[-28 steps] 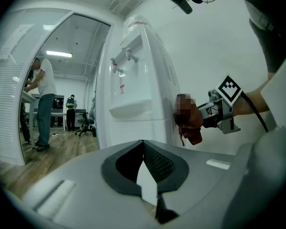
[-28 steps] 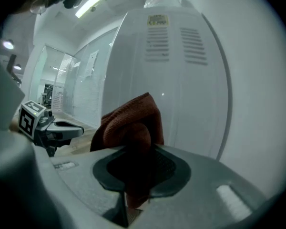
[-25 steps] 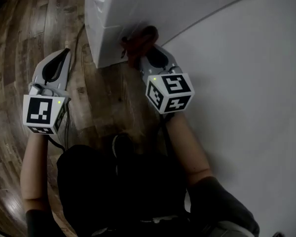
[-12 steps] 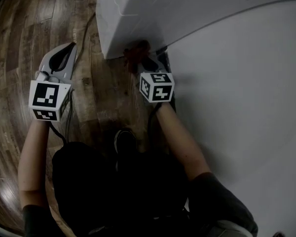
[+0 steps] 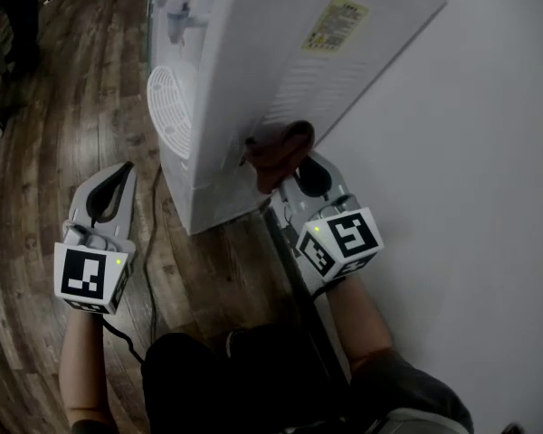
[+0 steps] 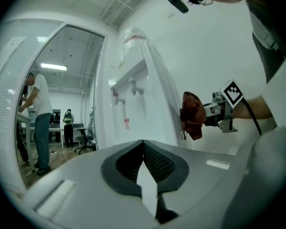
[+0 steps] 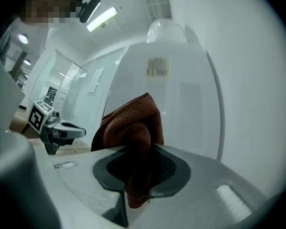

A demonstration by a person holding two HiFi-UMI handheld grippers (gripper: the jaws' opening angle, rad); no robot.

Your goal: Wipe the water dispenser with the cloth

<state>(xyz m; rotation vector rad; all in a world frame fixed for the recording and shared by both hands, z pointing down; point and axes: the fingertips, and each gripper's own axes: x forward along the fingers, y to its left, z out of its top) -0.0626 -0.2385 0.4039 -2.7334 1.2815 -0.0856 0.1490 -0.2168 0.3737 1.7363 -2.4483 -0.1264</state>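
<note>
Climbing: your right tool (image 5: 290, 172), clenched on the red cloth (image 5: 279, 149), has come up from the base of the water dispenser (image 5: 199, 107). The cloth at its tips now presses the back panel (image 5: 299, 84) just ahead. Left tool (image 5: 111, 188) closed, empty, well off to the side. Upper panel likely unwiped.

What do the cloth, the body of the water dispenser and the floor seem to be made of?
Cloth: reddish-brown woven or knitted fabric, soft; a fine ribbed texture shows and it folds loosely.
Water dispenser: probably white plastic, smooth and slightly glossy, with moulded vent slits.
Floor: brown planks with grain and seams; real wood or wood-look laminate, I cannot tell.
</note>
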